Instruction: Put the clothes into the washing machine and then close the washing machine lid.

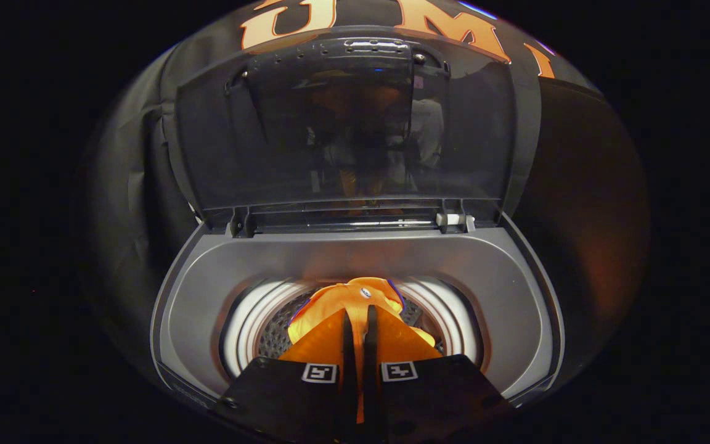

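The washing machine (207,296) sits open below the gripper, its grey top deck curving round from about 9 o'clock on the left, past the hinges at 12 o'clock, to 3 o'clock on the right. Inside the deck is the pale ring of the tub mouth (241,333), and within that the perforated metal drum (275,336).

At the centre, the gripper (360,324) points down into the tub mouth. Its fingers (347,345) are drawn close together with only a narrow gap, and a fold of the orange garment (355,299) is pinched between them. The rest of the cloth bunches just ahead of the fingertips, toward 12 o'clock, hanging inside the drum opening, with a small pale tag or logo on its top fold.

Beyond the garment, at 12 o'clock, the lid (453,135) stands raised and nearly upright on its two hinges, its dark see-through panel carrying dim orange reflections. To the right, the deck's rim bends back toward the fingers.
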Action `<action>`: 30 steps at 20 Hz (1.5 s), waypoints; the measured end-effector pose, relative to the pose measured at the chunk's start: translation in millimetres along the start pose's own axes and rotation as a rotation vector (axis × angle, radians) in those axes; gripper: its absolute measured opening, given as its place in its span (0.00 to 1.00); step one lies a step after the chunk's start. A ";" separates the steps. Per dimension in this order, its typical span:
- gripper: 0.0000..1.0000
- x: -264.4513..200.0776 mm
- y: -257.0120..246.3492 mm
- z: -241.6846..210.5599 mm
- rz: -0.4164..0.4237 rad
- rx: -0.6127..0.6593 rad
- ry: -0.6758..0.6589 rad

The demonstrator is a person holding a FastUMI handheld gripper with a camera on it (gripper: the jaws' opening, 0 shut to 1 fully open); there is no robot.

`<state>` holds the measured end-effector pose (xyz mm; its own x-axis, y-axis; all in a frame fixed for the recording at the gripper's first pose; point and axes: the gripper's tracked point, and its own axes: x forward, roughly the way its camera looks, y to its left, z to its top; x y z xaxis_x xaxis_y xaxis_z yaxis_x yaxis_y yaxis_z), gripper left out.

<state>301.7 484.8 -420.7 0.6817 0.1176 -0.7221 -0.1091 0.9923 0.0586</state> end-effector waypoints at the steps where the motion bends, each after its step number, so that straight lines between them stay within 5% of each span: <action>1: 0.18 1.1 -0.4 -1.0 -0.002 -0.001 0.007; 4: 0.21 -0.9 -0.6 1.5 -0.004 0.002 -0.008; 6: 0.38 -3.9 0.4 5.2 -0.003 0.002 -0.035; 8: 0.39 -5.5 -1.2 5.2 -0.012 0.002 -0.036; 12: 0.94 -3.2 -2.6 5.3 -0.017 0.018 -0.032; 26: 0.95 -20.8 4.2 16.7 0.015 -0.022 -0.156; 30: 0.95 -48.8 4.7 24.2 0.060 0.118 -0.252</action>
<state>285.4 484.7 -368.5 0.8367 0.1674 -0.5215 -0.0794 0.9792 0.1869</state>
